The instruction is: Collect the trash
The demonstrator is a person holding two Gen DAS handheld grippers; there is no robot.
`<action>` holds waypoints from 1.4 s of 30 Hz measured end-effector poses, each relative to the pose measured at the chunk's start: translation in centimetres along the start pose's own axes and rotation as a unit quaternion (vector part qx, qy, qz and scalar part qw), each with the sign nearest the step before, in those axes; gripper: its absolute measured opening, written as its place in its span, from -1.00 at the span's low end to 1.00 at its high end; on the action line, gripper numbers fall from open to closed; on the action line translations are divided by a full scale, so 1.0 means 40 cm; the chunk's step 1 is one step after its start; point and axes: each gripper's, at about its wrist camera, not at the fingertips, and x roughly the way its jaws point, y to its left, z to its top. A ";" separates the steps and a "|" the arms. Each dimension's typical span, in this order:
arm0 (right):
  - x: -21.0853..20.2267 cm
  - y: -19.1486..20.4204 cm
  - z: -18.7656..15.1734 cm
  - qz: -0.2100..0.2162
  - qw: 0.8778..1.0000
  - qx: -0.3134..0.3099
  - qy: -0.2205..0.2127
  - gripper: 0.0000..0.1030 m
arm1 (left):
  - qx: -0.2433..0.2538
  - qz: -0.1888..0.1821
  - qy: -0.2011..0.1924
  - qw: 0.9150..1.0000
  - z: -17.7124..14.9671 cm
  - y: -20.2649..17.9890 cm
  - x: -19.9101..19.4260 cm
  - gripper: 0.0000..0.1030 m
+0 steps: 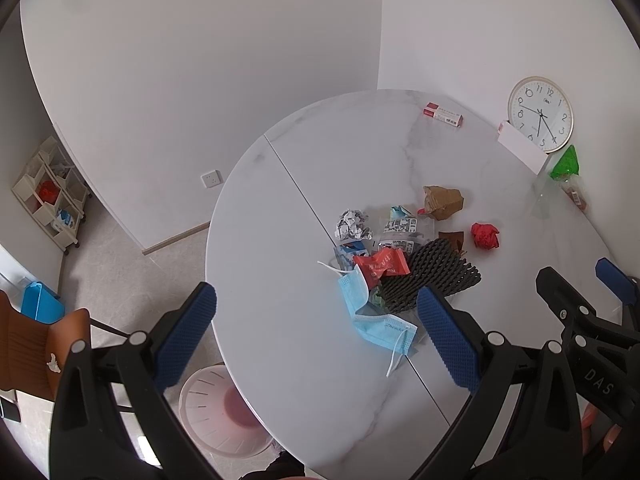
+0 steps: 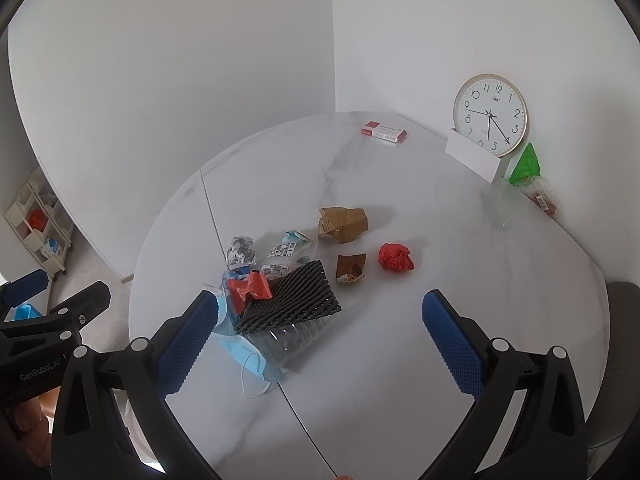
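Note:
Trash lies heaped on the round white marble table (image 1: 280, 220): a blue face mask (image 1: 376, 326), a black foam net (image 1: 428, 276), a red wrapper (image 1: 382, 266), crumpled printed paper (image 1: 352, 225), a brown cardboard wad (image 1: 442, 200) and a red paper ball (image 1: 485, 235). My left gripper (image 1: 316, 336) hovers open above the table's near side, nothing between its fingers. My right gripper (image 2: 320, 340) is open too, above the mask (image 2: 240, 354), net (image 2: 288, 300) and a clear crushed bottle (image 2: 296, 340). The red ball (image 2: 396, 257) and cardboard wad (image 2: 344, 222) lie farther back.
A pale pink bin (image 1: 224, 412) stands on the floor under the table's near left edge. A wall clock (image 1: 540, 114), white card holder (image 1: 520, 148), red-white box (image 1: 443, 115) and green-topped packet (image 1: 566, 164) sit at the table's back. A brown chair (image 1: 36, 344) is at left.

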 end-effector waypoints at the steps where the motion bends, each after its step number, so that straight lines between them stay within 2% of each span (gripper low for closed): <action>1: 0.000 0.000 0.000 0.000 1.000 0.000 -0.001 0.96 | 0.000 0.000 0.000 1.000 0.000 0.000 0.000 0.87; 17: 0.002 -0.005 -0.008 0.005 1.000 -0.007 -0.003 0.96 | -0.001 -0.006 0.000 1.000 -0.015 0.010 0.017 0.87; 20: 0.020 -0.024 -0.025 0.003 1.000 -0.017 -0.001 0.96 | -0.003 -0.007 0.002 1.000 -0.034 0.024 0.048 0.87; 25: 0.077 -0.091 -0.066 0.020 0.999 -0.014 0.031 0.96 | -0.018 -0.023 0.044 0.999 -0.088 0.036 0.152 0.87; 29: 0.131 -0.147 -0.090 0.034 0.998 -0.017 0.057 0.96 | -0.007 -0.021 0.065 0.998 -0.132 0.008 0.229 0.83; 31: 0.166 -0.171 -0.094 0.045 0.996 -0.022 0.074 0.96 | -0.003 -0.036 0.079 0.996 -0.152 -0.008 0.272 0.82; 33: 0.195 -0.187 -0.091 0.057 0.994 -0.032 0.085 0.96 | -0.006 -0.038 0.077 0.996 -0.167 -0.013 0.301 0.80; 35: 0.220 -0.195 -0.087 0.063 0.993 -0.048 0.092 0.96 | 0.011 -0.032 0.068 0.997 -0.177 -0.026 0.338 0.74; 39: 0.274 -0.203 -0.072 0.074 0.989 -0.071 0.110 0.96 | 0.080 -0.079 0.063 0.992 -0.163 -0.054 0.392 0.69; 42: 0.304 -0.198 -0.061 0.082 0.986 -0.079 0.124 0.96 | 0.131 -0.110 0.057 0.984 -0.150 -0.069 0.432 0.66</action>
